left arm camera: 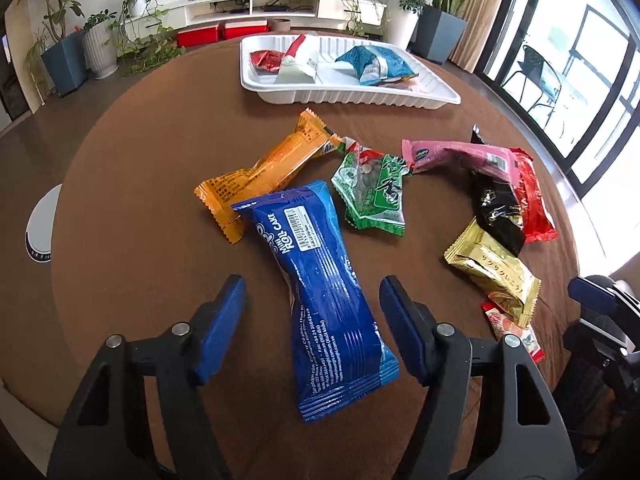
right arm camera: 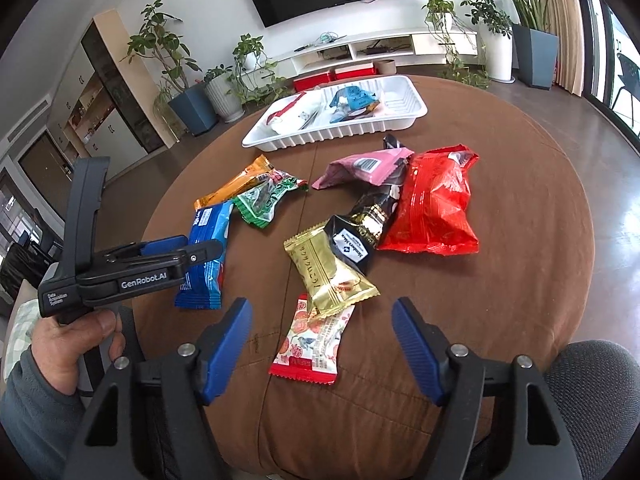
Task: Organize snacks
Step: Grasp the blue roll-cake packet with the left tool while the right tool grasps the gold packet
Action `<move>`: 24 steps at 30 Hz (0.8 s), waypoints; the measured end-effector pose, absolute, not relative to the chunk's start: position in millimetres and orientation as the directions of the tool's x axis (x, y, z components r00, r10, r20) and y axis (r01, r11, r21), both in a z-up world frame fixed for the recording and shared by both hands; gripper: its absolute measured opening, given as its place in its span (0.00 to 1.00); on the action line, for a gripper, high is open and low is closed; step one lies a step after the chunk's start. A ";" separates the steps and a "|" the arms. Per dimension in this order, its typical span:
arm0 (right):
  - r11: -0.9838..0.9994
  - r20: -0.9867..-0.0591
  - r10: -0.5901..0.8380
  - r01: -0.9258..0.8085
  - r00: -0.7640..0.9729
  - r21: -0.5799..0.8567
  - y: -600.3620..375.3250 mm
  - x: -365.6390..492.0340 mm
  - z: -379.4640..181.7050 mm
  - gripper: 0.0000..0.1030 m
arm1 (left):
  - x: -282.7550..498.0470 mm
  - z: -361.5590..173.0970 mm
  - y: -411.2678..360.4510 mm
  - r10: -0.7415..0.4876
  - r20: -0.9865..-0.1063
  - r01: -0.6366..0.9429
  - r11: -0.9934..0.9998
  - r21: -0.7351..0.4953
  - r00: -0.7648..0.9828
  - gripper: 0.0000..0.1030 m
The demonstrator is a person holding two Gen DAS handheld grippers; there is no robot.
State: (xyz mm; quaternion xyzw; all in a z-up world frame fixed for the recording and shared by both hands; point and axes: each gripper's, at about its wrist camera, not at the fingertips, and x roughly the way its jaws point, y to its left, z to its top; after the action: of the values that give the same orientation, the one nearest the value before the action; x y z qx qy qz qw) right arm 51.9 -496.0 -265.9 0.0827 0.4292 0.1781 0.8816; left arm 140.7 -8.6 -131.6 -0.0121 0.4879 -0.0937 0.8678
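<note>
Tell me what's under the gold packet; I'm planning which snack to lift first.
The gold packet lies on the upper end of a white-and-red packet, whose lower part shows. Its far end tucks under the black packet. The covered top of the white-and-red one can't be seen.

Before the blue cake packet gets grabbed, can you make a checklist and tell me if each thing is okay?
1. Blue cake packet sits between the left gripper fingers: ok.
2. Pads pressing the packet yet: not ok, there is a gap on both sides in the left wrist view.
3. Packet free to lift: cannot tell, its far end lies by the orange packet and may overlap it.
4. White tray has bare room for more snacks: ok.
5. Right gripper out of the way: ok, it is open over the red-and-white packet, apart from the blue one.
</note>
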 end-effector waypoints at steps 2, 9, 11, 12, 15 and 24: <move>0.922 -0.730 0.387 -0.242 0.563 0.302 -496.6 53.1 -266.9 0.73 | 144.0 -136.4 -9.0 -0.169 -0.854 0.152 0.983 -0.107 0.493 0.65; 0.920 -0.738 0.391 -0.259 0.550 0.295 -492.6 56.4 -269.5 0.72 | 156.4 -145.4 -10.0 -0.170 -0.860 0.162 0.981 -0.103 0.482 0.63; 0.919 -0.744 0.392 -0.261 0.542 0.295 -493.0 58.5 -269.8 0.70 | 158.4 -145.3 -8.4 -0.178 -0.858 0.164 0.980 -0.111 0.481 0.53; 0.919 -0.747 0.393 -0.261 0.536 0.296 -493.4 60.2 -269.9 0.69 | 159.2 -145.1 -8.0 -0.184 -0.858 0.169 0.979 -0.115 0.480 0.49; 0.920 -0.756 0.390 -0.264 0.526 0.291 -493.6 63.9 -270.3 0.68 | 160.4 -145.1 -7.8 -0.190 -0.858 0.183 0.976 -0.114 0.478 0.32; 0.911 -0.789 0.391 -0.318 0.473 0.261 -480.7 79.3 -274.2 0.66 | 150.6 -145.3 -8.4 -0.237 -0.857 0.230 0.962 -0.143 0.457 0.26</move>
State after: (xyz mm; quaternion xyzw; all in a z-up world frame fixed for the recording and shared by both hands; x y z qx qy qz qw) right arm 79.3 -480.7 -274.2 0.0387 0.4696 0.2069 0.8574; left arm 150.6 -8.4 -145.3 -0.0033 0.5029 -0.1369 0.8534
